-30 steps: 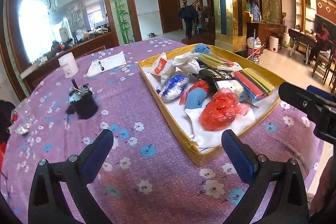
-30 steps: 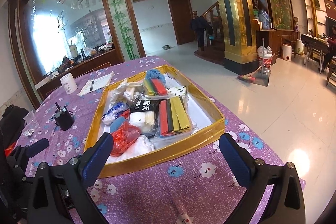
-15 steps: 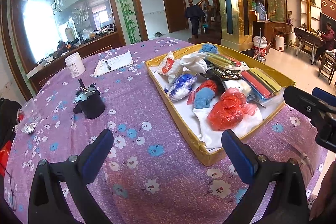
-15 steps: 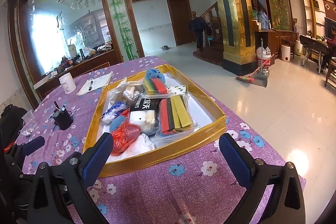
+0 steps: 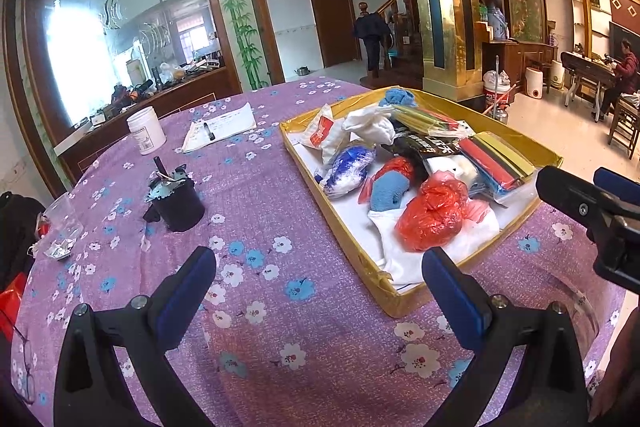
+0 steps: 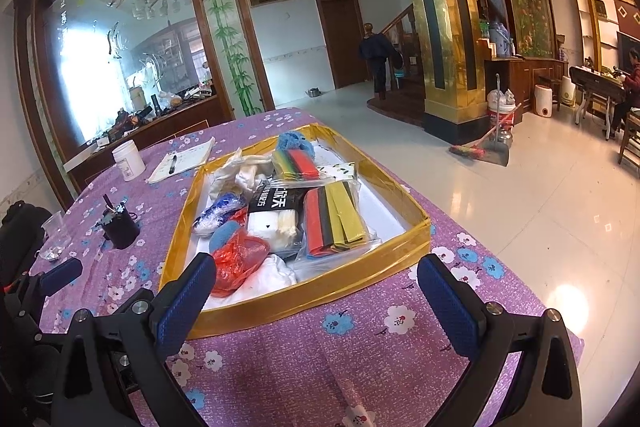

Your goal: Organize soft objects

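- While both claws hang over the purple cloth [image 5: 280, 327], each stands spread wide and holds nothing: the left gripper [image 5: 316, 291] near the tray's left corner, the right gripper [image 6: 316, 291] before its near wall.
- Soft things lie heaped in the gold tray [image 6: 320, 297]: a red bag [image 5: 432, 219] nearest, a blue sock [image 5: 390, 193] partly under it, striped cloths [image 6: 334, 219] in clear wrap to the right.
- White cloth [image 5: 404, 259] is mostly buried under the heap.
- Left of the tray a black cup [image 5: 178, 207] stands; its contents are hard to make out.
- Far left, a dark bag [image 5: 16, 227] is cut off by the lens edge.
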